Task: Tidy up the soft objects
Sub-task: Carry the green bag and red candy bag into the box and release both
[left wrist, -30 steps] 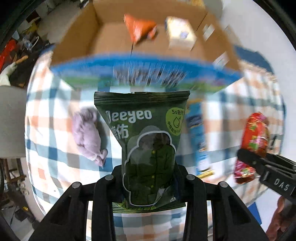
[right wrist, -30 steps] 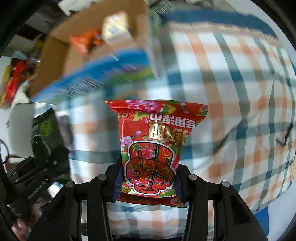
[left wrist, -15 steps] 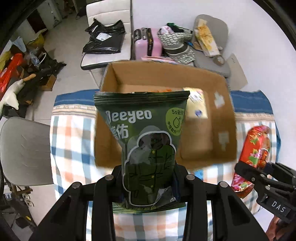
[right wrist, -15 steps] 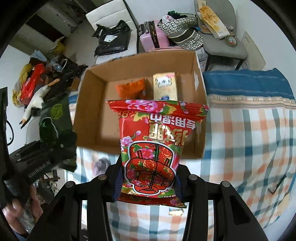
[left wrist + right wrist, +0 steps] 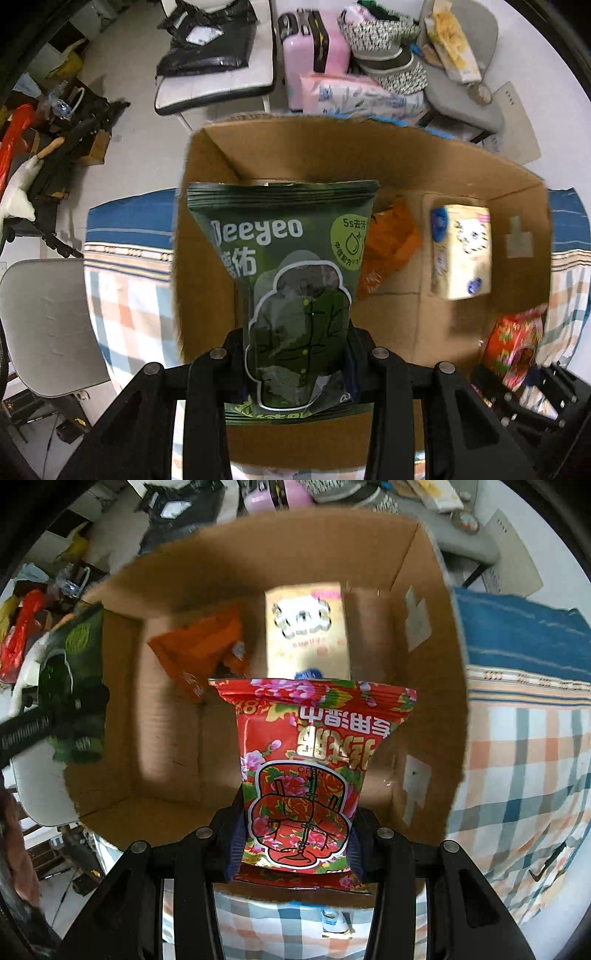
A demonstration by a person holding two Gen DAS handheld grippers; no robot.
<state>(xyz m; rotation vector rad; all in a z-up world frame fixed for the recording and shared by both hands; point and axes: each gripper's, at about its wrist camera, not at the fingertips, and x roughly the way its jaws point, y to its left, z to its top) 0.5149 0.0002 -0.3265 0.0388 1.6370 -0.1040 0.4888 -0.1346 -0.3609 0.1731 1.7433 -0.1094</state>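
So the cardboard box [image 5: 424, 686] already has an orange snack bag [image 5: 199, 653] and a tissue pack [image 5: 306, 627] inside, while the left gripper [image 5: 295, 365] pinches a green Deeyeo pouch [image 5: 291, 280] and the right gripper [image 5: 297, 843] pinches a red floral pouch [image 5: 310, 760], both hovering over it, not dropped yet.

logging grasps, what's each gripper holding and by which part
Left gripper pinches the green Deeyeo pack by its lower end; right gripper pinches the red floral pack by its lower end.
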